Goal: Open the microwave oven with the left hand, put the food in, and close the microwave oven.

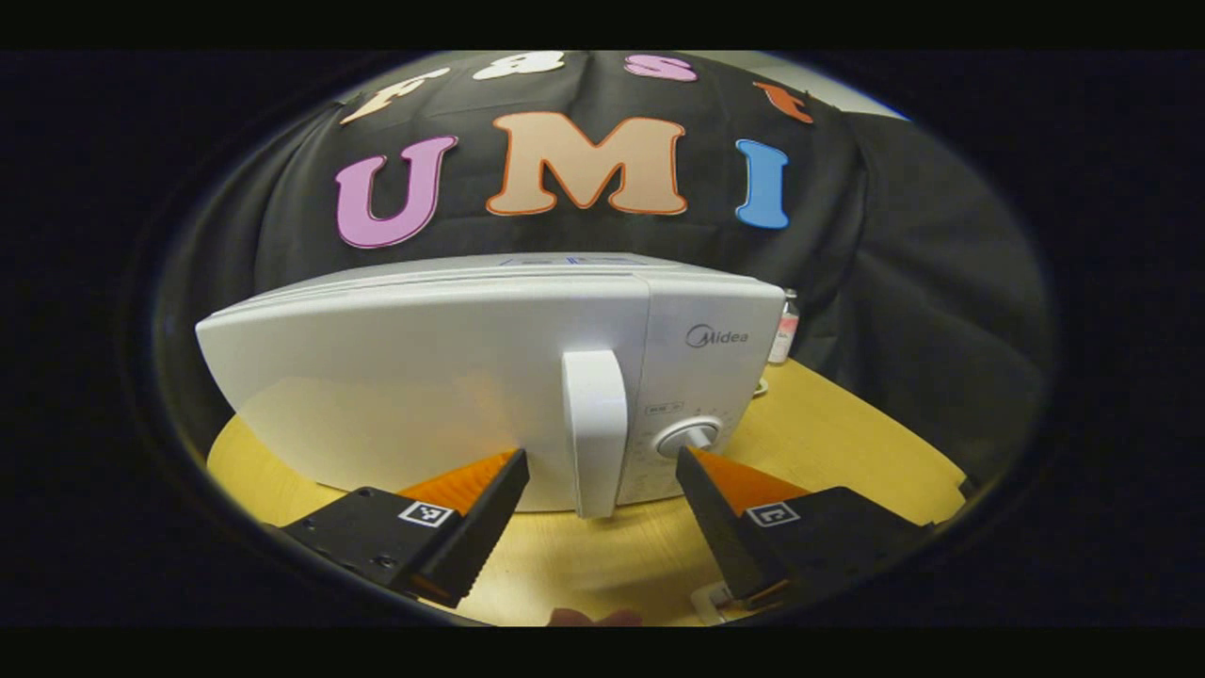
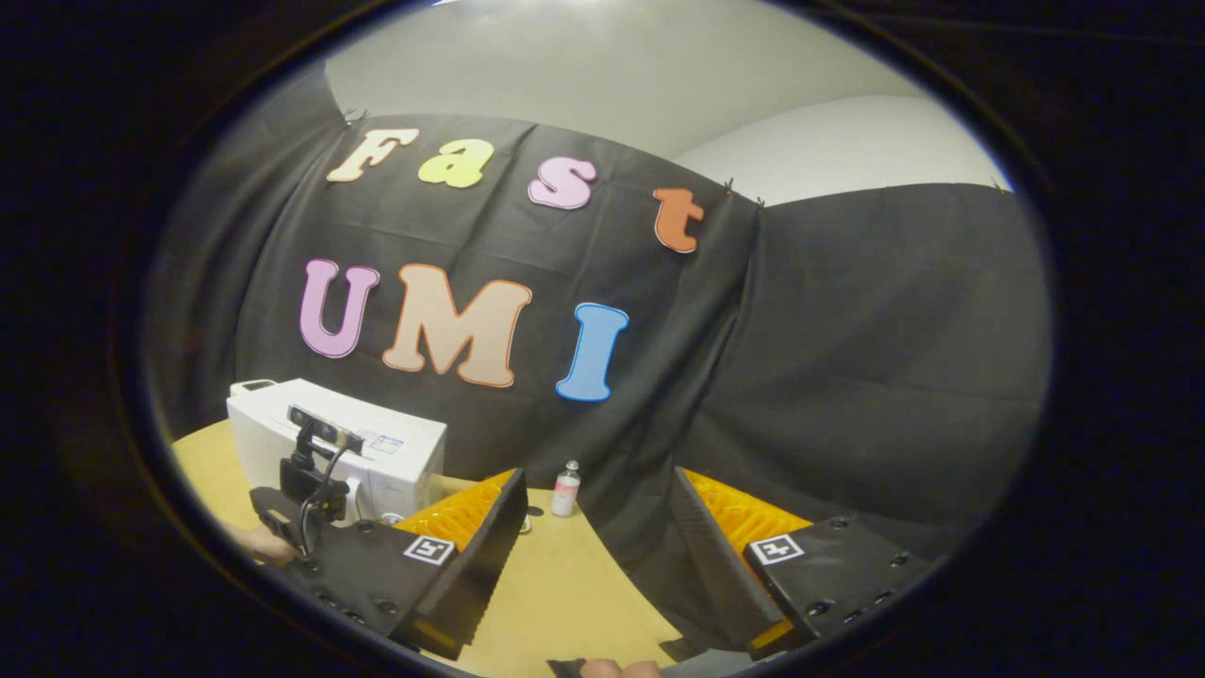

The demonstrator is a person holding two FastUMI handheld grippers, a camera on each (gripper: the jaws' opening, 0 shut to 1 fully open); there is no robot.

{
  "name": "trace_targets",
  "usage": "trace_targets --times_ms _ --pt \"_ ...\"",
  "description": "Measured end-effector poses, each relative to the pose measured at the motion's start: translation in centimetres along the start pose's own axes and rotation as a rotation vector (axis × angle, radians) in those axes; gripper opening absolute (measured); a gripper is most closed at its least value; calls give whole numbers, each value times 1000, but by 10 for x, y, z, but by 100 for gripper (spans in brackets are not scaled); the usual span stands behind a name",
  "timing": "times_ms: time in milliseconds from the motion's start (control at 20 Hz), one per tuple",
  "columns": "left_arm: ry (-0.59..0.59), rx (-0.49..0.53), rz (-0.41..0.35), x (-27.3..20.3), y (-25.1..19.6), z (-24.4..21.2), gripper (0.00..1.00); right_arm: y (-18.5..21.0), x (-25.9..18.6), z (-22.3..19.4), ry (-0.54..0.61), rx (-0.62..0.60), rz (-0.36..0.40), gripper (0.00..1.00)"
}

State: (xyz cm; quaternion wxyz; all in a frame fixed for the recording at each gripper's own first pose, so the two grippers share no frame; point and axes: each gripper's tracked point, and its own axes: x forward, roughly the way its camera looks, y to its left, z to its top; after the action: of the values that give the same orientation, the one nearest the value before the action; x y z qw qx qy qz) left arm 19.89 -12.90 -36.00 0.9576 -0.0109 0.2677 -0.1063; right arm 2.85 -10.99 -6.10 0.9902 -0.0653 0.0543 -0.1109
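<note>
My left gripper (image 1: 602, 461) faces the front of the white microwave oven (image 1: 424, 377), its two fingers spread wide apart with nothing between them but the door handle (image 1: 595, 428), which stands upright in the gap; I cannot tell whether either fingertip touches the oven. The microwave sits on the round wooden table (image 1: 847, 424) with its door (image 1: 405, 386) closed flush against the body. Just to the right of the handle is the control panel with a round dial (image 1: 690, 436), close to my right-hand fingertip in the left gripper view. Behind the oven's far corner a small bottle (image 1: 784, 327) with a pale label stands upright on the tabletop.

My right gripper (image 2: 598, 490) is held off to the side, well apart from the oven, jaws likewise open and empty, pointing over the table edge toward the black cloth wall (image 2: 847, 377). From the right gripper view the microwave oven (image 2: 377, 452) appears at the left, with my left gripper and its camera mount (image 2: 306, 480) in front of it, and the small bottle (image 2: 566, 490) standing between the right gripper's fingers farther off.
</note>
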Motion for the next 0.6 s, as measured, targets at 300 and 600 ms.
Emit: trace_targets --times_ms 300,600 --pt "29 -22 7 6 3 -6 44 2 4 -5 11 21 -2 97" --pt "16 30 2 3 3 -7 10 7 10 -4 8 28 19 97"
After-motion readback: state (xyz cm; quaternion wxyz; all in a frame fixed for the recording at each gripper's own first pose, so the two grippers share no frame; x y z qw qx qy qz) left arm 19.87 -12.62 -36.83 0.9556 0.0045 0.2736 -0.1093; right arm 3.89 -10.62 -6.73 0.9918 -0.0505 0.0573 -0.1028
